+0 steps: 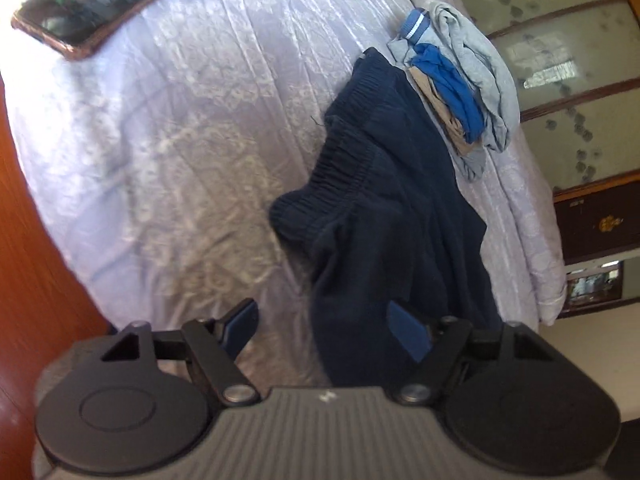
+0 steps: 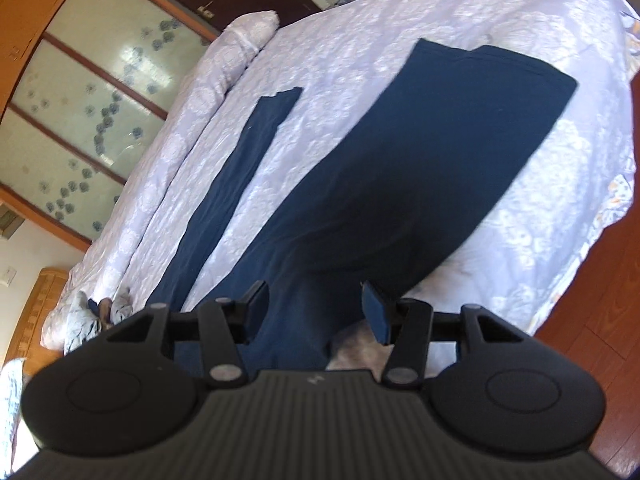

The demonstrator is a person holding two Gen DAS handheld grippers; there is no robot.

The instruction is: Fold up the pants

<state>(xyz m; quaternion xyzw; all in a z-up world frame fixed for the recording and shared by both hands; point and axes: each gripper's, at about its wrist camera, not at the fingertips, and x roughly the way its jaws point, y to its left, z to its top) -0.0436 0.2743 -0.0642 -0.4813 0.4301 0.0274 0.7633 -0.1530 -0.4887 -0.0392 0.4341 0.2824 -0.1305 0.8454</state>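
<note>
The navy pants (image 1: 384, 216) lie spread on the pale lavender bedspread (image 1: 168, 128), and by the look of things the folding has barely begun. Ahead of the left gripper (image 1: 326, 330) the elastic waistband (image 1: 340, 168) sits rumpled and bunched, one corner humped up, with the dark cloth running back under and between the spread fingers. Ahead of the right gripper (image 2: 316, 308) the two legs (image 2: 420, 152) stretch away across the bed, one broad and near the middle, the other a narrow strip off to the left, plainly apart and not yet laid one upon the other. Both claws stand wide open; cloth lies between the fingers of each, but neither has closed on it, so nothing is held. I judge that no fold is made: the legs have to be brought together, the waistband smoothed, and the length then doubled over. Beyond the waistband, to the right of the left claw, a small heap of grey and blue garments (image 1: 456, 92) lies near the pants, its edge seemingly just touching them. Far off to the left of that claw a dark phone (image 1: 100, 4) rests on the bedspread, well apart from the work.
</note>
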